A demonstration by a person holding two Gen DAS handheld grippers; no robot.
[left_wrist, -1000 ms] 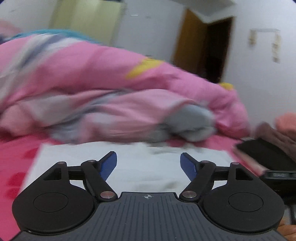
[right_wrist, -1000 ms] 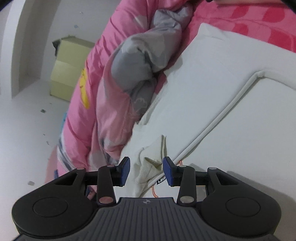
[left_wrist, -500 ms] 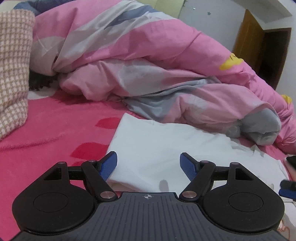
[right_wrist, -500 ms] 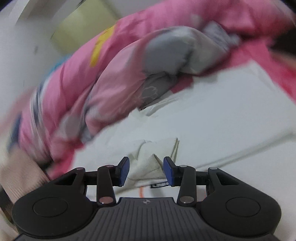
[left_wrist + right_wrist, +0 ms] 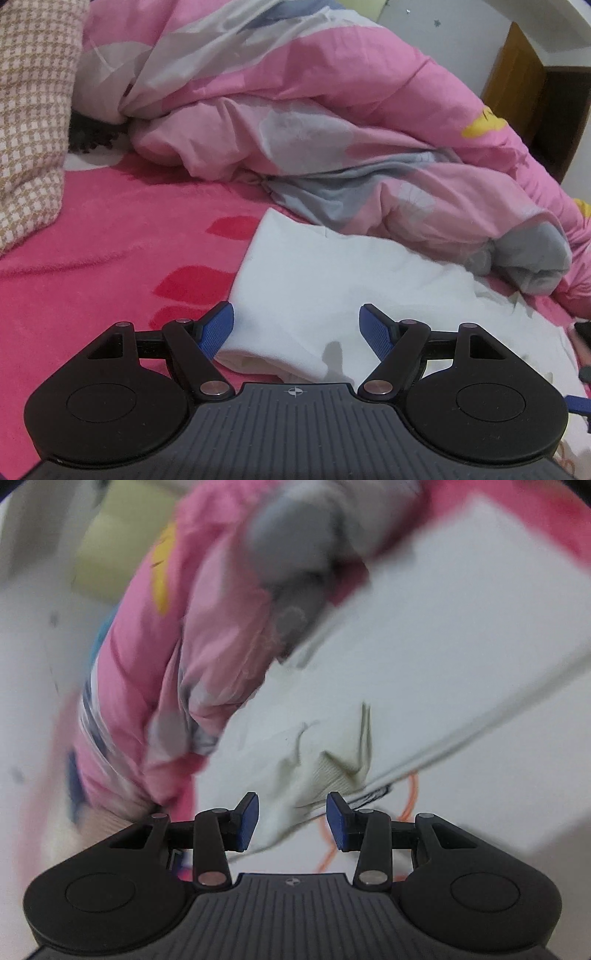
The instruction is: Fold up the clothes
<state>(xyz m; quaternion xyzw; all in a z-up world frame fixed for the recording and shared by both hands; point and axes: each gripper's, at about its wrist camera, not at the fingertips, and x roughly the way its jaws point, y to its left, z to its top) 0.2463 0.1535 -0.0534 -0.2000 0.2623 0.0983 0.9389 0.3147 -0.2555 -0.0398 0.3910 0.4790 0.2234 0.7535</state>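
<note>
White garment (image 5: 325, 291) is lying spread on the pink bed sheet (image 5: 110, 229), butting up against the pink duvet (image 5: 332, 129) at 12 o'clock in the left wrist view. Checked pillow (image 5: 29, 110) is sitting at 10 o'clock, well apart from the cloth.

Left claw (image 5: 296, 328) is hovering with its jaws spread wide, gripping nothing. It is sitting right over the garment's near left corner, where 1 layer is already lying doubled over another at the edge.

Right claw (image 5: 291, 821) is pinching a bunched, ribbed part of the same garment (image 5: 443, 657) between its blue pads (image 5: 337, 821). The jaws are standing narrow, with cloth filling the gap. An orange printed line (image 5: 406, 805) is showing on the fabric at 1 o'clock of that claw. The right view is motion-blurred, so exactly which part it is holding I cannot tell; it looks like a collar or cuff.

Judgement: a fold is in hand, with the right side carrying an edge and the left side lining up on the near corner. Next move likely calls for the left claw closing on that corner, catching both layers, then both claws travelling together so the fold stays square.
</note>
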